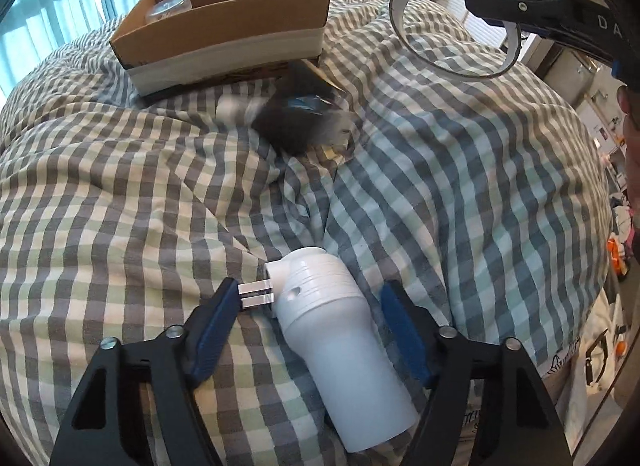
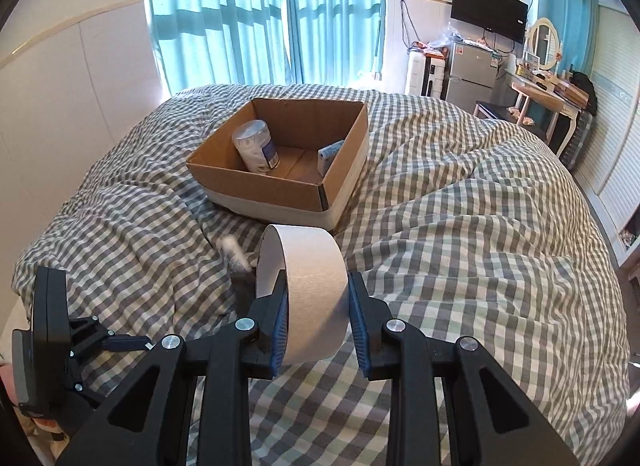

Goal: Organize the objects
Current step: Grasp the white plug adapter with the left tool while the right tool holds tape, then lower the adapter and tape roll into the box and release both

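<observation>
Box (image 2: 340,189) sits on the bed (image 2: 480,246), open side up, serving as the collection point; a jar (image 2: 256,145) stands inside at one side and a small pack (image 2: 330,153) leans against the opposite wall, so sorting is judged partly done.

Right claw (image 2: 316,322) is clamped across the width of the tape (image 2: 312,290), the roll held on edge and clear of the bedding, in line with the box beyond. The grip on the flat sides keeps the roll from rolling; carriage to the box appears to be the step in hand.

Left claw (image 1: 312,306) stands partly open, straddling the white plug (image 1: 332,326) lying on the bed. One finger is at the prongs; the other is apart from the body. No firm hold is evident.

A dark blurred item (image 1: 300,113) lies on the bed just in front of the box; its identity cannot be told.
</observation>
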`<state>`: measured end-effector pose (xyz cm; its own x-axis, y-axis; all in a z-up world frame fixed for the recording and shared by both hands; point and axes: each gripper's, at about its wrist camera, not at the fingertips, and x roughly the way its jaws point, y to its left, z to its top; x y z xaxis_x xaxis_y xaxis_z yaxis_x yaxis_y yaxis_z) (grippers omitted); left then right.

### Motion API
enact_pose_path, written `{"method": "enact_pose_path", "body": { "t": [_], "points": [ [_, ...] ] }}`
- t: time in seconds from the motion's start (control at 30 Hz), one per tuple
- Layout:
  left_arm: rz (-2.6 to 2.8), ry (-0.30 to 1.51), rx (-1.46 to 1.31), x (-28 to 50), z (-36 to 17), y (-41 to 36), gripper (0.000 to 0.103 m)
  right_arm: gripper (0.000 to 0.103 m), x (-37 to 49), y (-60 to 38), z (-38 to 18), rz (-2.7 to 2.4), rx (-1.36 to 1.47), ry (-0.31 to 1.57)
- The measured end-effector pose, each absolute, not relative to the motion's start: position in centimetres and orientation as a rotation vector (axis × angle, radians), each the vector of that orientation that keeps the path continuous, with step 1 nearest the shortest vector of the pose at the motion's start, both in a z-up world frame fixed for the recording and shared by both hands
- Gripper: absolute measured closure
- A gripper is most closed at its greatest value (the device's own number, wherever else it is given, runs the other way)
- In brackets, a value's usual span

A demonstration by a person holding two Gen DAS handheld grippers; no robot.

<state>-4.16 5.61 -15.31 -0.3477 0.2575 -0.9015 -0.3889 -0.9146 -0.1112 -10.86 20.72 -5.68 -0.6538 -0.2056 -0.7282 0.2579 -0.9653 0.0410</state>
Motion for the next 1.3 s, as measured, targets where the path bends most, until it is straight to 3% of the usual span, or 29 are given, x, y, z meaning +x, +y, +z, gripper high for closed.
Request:
{"method": "enact_pose_path", "body": {
  "t": [0.27, 0.43, 0.77, 1.3],
  "points": [
    [2.245, 0.163, -1.559, -5.0, -16.9, 5.6, 0.032, 0.076, -10.6, 20.0, -6.1, -2.62, 1.155, 0.096],
    [2.275, 0.14, -1.517, -4.6, -15.8, 5.4, 0.037, 0.076, -10.1, 19.7, -5.8, -2.612, 1.143, 0.096],
    [2.404, 0.034, -1.359, -5.4, -9.9, 2.4, 0.038, 0.076, -9.7, 19.7, -4.3, -2.607, 1.096, 0.054],
    [2.588, 0.056, -1.182, -12.2, -3.2, 0.5, 0.039, 0.076, -12.9, 17.7, -3.1, -2.593, 1.067, 0.124]
  ]
}}
